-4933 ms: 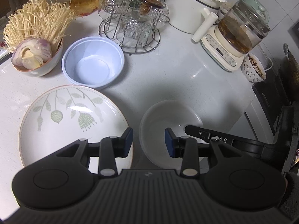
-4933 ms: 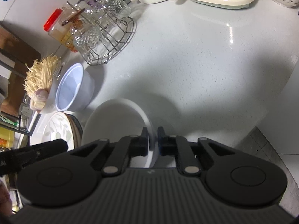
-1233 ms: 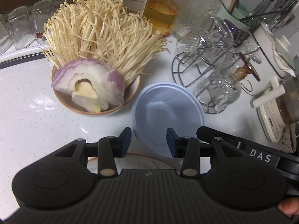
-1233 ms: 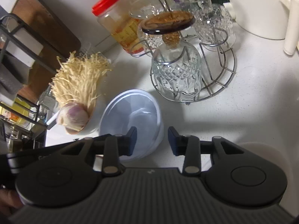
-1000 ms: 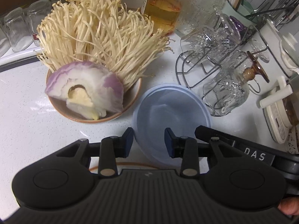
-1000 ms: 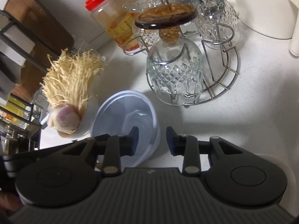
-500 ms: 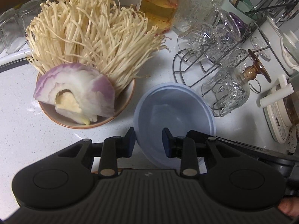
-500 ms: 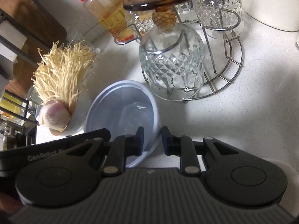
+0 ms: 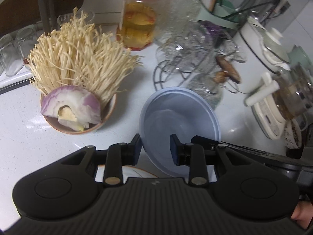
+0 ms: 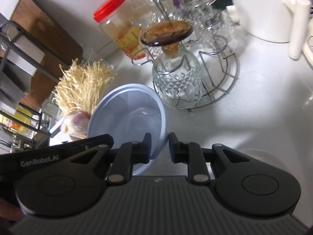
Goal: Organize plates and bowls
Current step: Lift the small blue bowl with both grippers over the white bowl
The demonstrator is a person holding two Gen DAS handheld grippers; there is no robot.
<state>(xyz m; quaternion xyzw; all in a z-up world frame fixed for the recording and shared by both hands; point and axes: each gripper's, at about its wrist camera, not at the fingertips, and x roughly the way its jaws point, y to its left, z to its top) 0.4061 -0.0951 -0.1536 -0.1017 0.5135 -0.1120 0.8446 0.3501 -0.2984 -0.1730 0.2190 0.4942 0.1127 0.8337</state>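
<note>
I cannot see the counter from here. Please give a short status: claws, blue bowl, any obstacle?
Left claw open, straddling the blue bowl rim. Right claw shut on the rim. Bowl tilted. Glass rack and mushroom bowl close beside.

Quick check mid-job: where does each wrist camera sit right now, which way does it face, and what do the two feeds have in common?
Left wrist: behind the left claw, looking down over the pale blue plastic bowl toward the brown bowl of enoki mushrooms and onion; own fingers and the other gripper's black body show.
Right wrist: behind the right claw, astride that bowl's rim, facing the wire rack of crystal glasses; own fingers show.
Shared: blue bowl, red-lidded jar, mushrooms, rack.
</note>
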